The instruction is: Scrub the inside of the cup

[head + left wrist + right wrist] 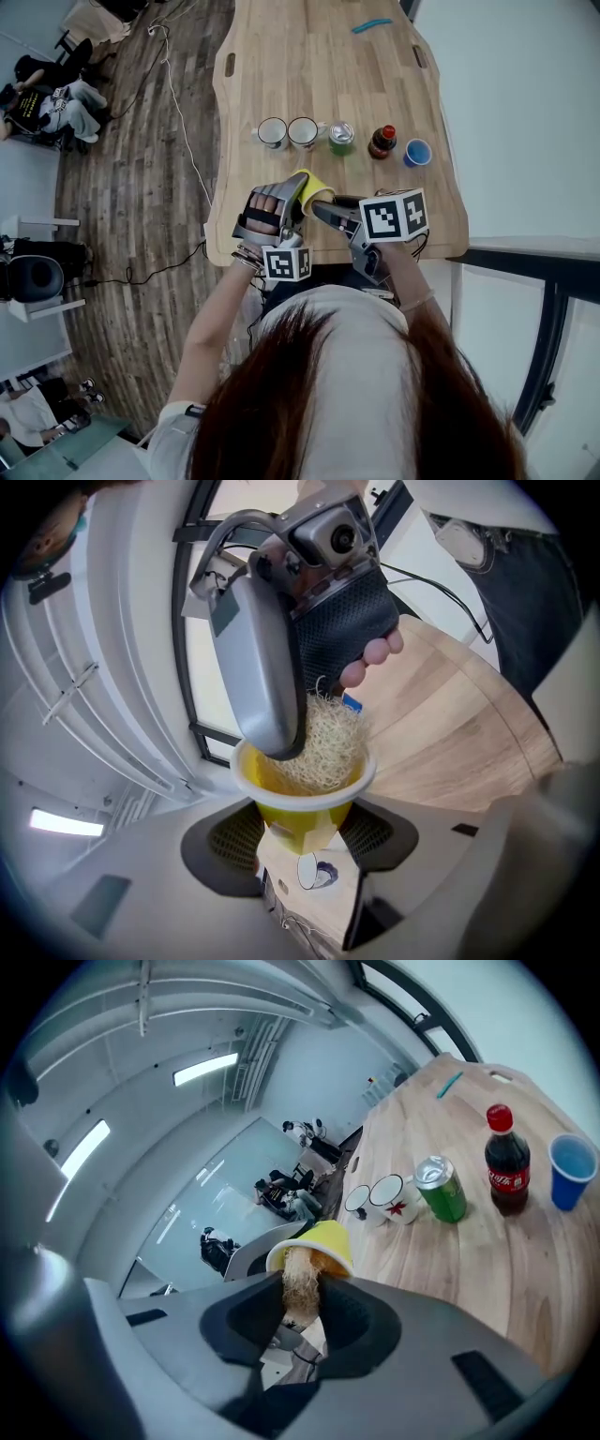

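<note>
My left claw clamped the yellow cup low on its wall, aloft over the table. It was light, probably thin and crushable. My right claw pinched the soft fibrous scrubber, pushed inside it.

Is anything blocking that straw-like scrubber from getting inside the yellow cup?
Nothing visible does. The scrubber, clamped in the right gripper, sits in the open mouth of the yellow cup, which the left gripper holds by its lower part.
</note>
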`<state>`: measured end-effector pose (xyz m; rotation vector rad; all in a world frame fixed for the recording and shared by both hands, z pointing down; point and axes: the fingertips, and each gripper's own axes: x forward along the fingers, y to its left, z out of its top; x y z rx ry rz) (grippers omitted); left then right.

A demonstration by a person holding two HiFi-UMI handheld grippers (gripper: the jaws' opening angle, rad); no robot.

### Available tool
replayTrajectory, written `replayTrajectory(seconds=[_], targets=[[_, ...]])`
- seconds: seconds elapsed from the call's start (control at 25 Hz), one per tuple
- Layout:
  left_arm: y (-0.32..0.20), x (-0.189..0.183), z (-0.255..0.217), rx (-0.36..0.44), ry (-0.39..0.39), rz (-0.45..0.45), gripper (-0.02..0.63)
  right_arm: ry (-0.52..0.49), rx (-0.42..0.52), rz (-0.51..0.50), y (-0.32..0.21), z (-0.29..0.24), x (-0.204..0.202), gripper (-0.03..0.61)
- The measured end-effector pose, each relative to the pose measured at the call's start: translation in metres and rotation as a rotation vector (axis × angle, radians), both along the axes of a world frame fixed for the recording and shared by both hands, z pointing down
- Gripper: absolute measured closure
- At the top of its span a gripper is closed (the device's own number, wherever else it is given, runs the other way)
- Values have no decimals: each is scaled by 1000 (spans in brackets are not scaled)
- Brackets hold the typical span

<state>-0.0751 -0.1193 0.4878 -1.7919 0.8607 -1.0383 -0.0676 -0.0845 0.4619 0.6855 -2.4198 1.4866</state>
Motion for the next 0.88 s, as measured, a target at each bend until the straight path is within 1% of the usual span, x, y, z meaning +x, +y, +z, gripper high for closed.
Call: replayTrajectory(seconds=[0.24,0.88], targets=[[5,3,3,-10,-12,7,365,82,78,-46,6,3,1,469],[8,5,14,-45,-51,27,365,405,341,-240,13,12,0,469]])
